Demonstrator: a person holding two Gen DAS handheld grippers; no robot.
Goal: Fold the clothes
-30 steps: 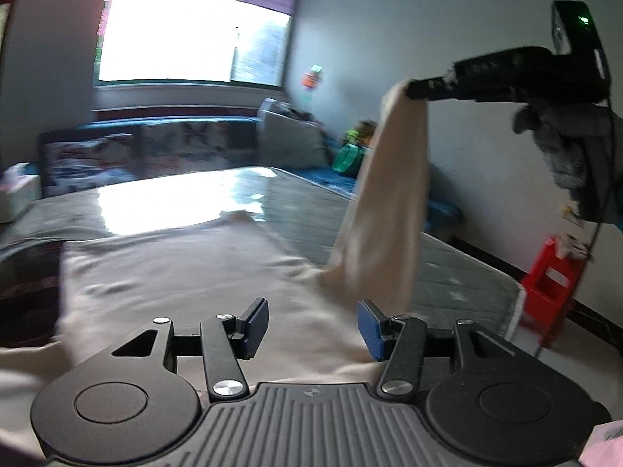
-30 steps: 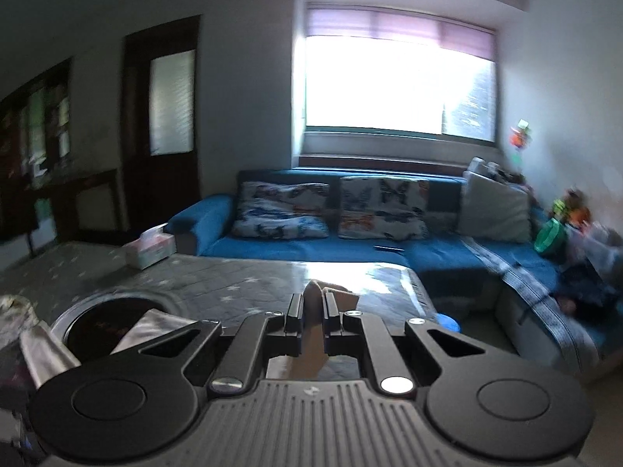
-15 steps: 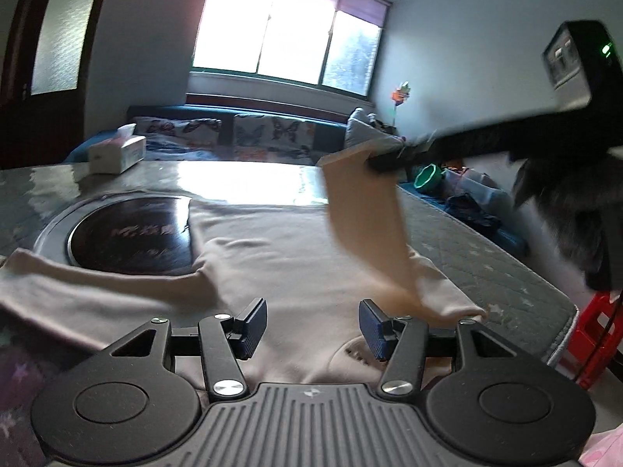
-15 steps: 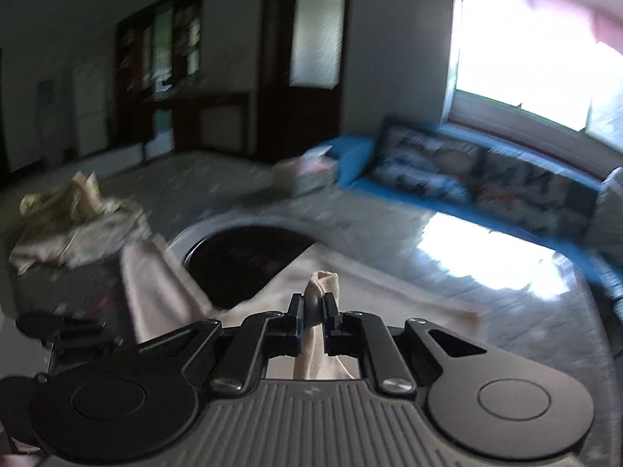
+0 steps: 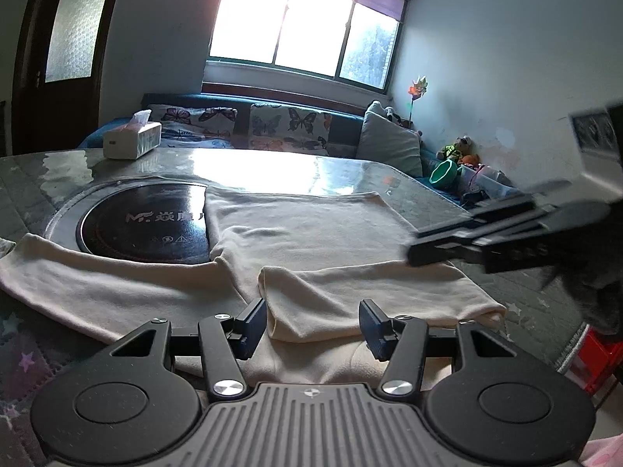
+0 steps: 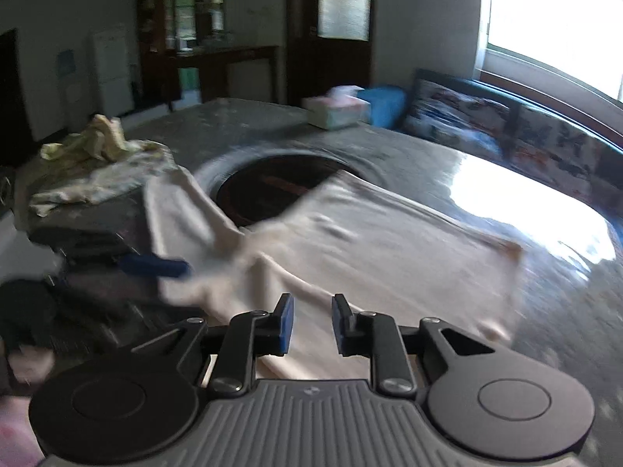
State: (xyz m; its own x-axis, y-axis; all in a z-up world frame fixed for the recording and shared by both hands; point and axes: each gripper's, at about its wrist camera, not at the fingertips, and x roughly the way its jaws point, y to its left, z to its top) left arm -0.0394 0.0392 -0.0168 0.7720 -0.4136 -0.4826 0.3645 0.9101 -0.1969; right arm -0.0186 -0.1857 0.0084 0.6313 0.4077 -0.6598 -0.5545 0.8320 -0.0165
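Observation:
A cream long-sleeved top [image 5: 311,229] lies spread on the grey table [image 5: 46,179]. Its right sleeve [image 5: 370,292] is folded across the body, while the other sleeve [image 5: 97,284] stretches out to the left. My left gripper [image 5: 313,325] hovers open just above the folded sleeve's end, gripping nothing. In the left wrist view my right gripper [image 5: 412,247] shows blurred at the right, over the sleeve. In its own view the right gripper [image 6: 313,325] has its jaws opening, the cream cloth [image 6: 350,241] lying under them and not pinched.
A round black hob plate [image 5: 144,229] is set into the table, partly covered by the top. A tissue box [image 5: 132,140] stands at the far left. A crumpled yellowish garment [image 6: 93,163] lies at the table's left end. A blue sofa [image 5: 280,124] runs behind.
The right gripper swung the sleeve down and across the top, laid it flat and let go of it. The left gripper's view turned left toward the hob plate.

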